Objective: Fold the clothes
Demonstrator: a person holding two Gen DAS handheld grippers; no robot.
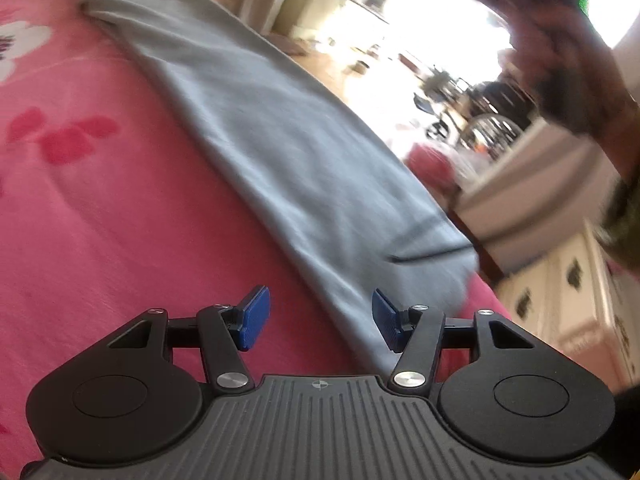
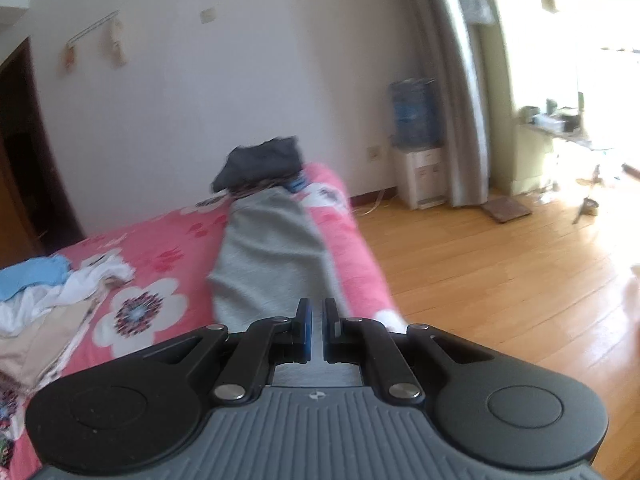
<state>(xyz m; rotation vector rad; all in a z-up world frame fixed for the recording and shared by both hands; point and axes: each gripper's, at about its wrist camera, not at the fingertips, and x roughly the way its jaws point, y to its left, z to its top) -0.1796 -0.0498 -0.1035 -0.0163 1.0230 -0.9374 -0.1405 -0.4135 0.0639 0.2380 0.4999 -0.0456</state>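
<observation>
A long grey garment (image 1: 280, 140) lies flat along the right side of a bed with a pink flowered sheet (image 1: 100, 200). My left gripper (image 1: 320, 316) hovers over the garment's near end, its blue pads (image 1: 254, 316) wide apart and empty. In the left wrist view a blurred hand (image 1: 560, 48) with the other gripper is raised at the upper right, clear of the cloth. In the right wrist view the grey garment (image 2: 272, 252) stretches away towards the bed's far end. My right gripper (image 2: 317, 320) is above its near end, jaws almost together, holding nothing.
A pile of dark folded clothes (image 2: 260, 160) sits at the bed's far end. Loose blue, white and beige clothes (image 2: 60, 292) lie on the left of the bed. Wooden floor (image 2: 500, 272) runs along the bed's right edge, with a water dispenser (image 2: 416, 152) and a white cabinet (image 1: 568, 292).
</observation>
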